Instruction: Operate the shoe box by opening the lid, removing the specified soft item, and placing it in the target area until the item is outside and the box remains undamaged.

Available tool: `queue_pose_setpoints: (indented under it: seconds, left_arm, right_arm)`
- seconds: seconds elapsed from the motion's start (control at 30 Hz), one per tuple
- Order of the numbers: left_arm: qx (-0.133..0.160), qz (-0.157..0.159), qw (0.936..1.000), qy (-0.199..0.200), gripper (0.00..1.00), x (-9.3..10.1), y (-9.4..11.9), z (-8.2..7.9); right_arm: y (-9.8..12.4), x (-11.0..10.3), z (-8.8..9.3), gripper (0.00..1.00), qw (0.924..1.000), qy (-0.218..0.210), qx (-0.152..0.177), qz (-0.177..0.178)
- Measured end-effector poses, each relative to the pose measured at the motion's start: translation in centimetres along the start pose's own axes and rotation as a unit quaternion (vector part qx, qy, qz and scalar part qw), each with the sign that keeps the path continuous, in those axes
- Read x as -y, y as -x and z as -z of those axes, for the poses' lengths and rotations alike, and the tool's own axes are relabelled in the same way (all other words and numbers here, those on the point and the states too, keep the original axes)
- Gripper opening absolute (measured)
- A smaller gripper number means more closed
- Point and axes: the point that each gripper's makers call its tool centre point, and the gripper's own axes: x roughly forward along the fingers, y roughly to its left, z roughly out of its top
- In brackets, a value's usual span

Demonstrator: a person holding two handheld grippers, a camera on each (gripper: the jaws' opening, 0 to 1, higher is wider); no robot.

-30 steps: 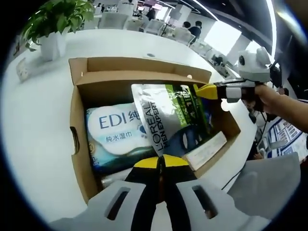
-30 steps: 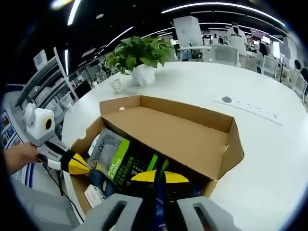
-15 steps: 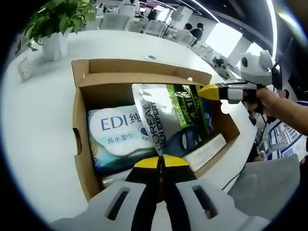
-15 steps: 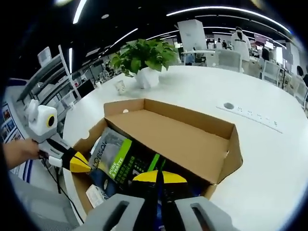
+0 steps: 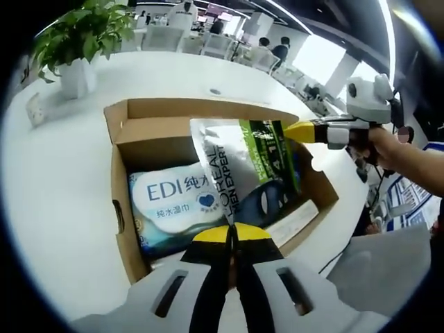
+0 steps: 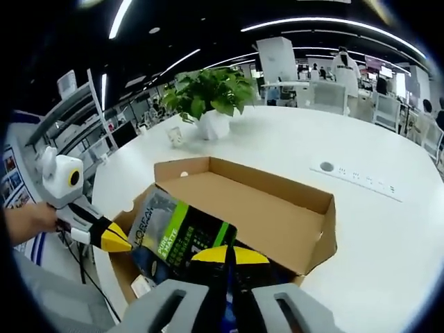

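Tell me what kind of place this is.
Probably an open-plan office: a large white table with a potted plant, rows of desks and chairs behind, and long ceiling strip lights.

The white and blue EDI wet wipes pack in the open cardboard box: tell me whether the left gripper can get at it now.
Probably not yet. The left gripper is shut on the silver and green L'Oreal pouch, which overlaps the white and blue EDI wet wipes pack; the right gripper also holds it.

Worktop: your white worktop (image 6: 388, 229) runs wide.
Plant: potted plant (image 6: 211, 97) behind.
Ceiling: dark, strip lights (image 6: 326, 24).
Beyond: office chairs (image 5: 208, 45).
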Motion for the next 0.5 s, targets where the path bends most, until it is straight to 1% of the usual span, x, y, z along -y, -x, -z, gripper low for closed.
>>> queue_pose_setpoints:
  seconds: [0.2,0.5]
  left_arm:
    - [0.004,0.000,0.9999,-0.010,0.00,0.5,0.5,-0.7]
    - [0.005,0.005,0.9997,-0.023,0.00,1.6,1.0,-1.3]
  right_arm:
    - [0.9,-0.1,-0.6,0.00,1.0000,-0.001,0.007,0.001]
    - [2.4,0.0,-1.1,0.00,0.9999,-0.007,0.015,0.002]
